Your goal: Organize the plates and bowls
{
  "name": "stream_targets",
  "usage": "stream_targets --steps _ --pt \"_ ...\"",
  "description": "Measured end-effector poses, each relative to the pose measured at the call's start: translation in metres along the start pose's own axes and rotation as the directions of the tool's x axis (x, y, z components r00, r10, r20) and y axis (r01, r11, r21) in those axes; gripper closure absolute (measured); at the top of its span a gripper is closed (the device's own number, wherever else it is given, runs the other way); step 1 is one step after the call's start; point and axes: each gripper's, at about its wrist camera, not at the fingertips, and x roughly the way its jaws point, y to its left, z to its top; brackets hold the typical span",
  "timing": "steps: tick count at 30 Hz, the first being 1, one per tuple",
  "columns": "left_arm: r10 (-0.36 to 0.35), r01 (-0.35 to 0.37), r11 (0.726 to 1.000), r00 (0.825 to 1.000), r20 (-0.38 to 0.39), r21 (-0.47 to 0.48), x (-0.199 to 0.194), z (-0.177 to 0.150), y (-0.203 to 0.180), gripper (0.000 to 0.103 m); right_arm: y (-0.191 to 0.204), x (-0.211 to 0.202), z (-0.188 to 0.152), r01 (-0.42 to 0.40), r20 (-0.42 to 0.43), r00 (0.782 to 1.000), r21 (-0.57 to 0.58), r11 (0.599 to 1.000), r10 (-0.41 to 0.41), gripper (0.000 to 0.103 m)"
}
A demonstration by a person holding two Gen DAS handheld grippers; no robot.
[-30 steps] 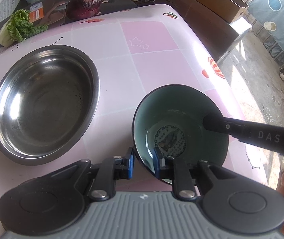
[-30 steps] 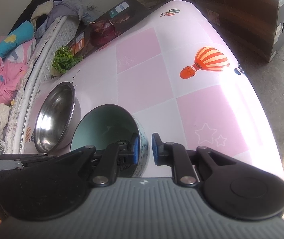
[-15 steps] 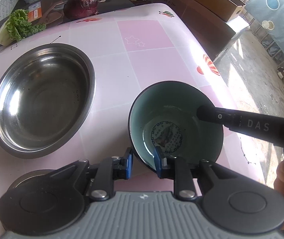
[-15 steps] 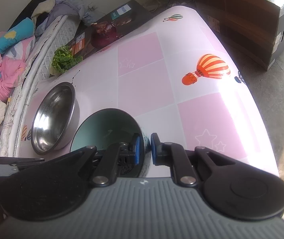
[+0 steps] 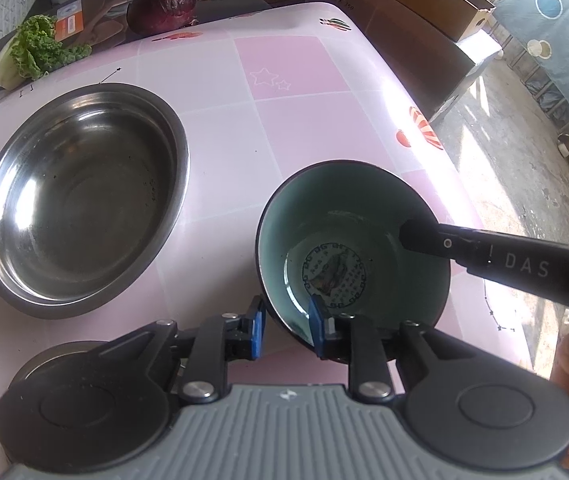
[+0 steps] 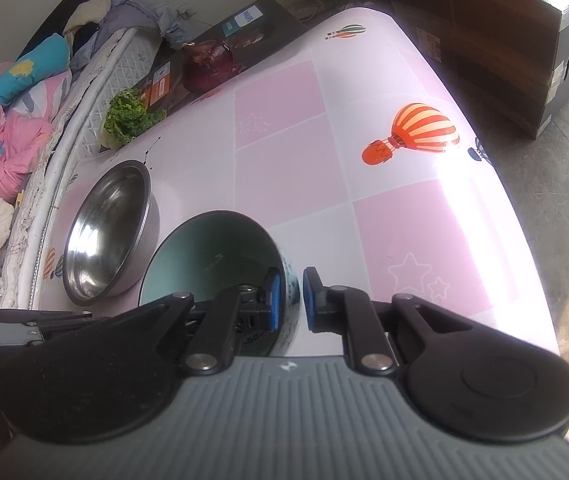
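left gripper [image 5: 285, 327]: jaws astride near rim of bowl [image 5: 354, 240], gap wider than the wall, grip cannot be told | right gripper [image 6: 290, 300]: jaws narrowed onto bowl's right rim, holding it | bowl on table [image 5: 220, 128], tilted | steel bowl [image 5: 80, 196] to its left | cabbage [image 5: 162, 8] and lettuce [image 5: 40, 54] at far edge

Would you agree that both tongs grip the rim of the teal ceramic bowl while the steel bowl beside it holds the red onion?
Not quite: the steel bowl holds nothing. The left wrist view shows the red onion on the dark box at the table's far edge. The rest stands: the left tongs and the right tongs each straddle the rim of the teal ceramic bowl.
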Motion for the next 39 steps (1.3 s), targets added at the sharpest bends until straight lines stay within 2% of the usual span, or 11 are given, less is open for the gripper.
stream_targets --steps 39 --pt "0.021 -0.021 1.0 1.0 0.012 0.016 -0.0023 -0.0014 -0.0047 0.078 0.0045 -0.0007 -0.0005 0.008 0.012 1.0 -0.022 1.0 -0.008 0.091"
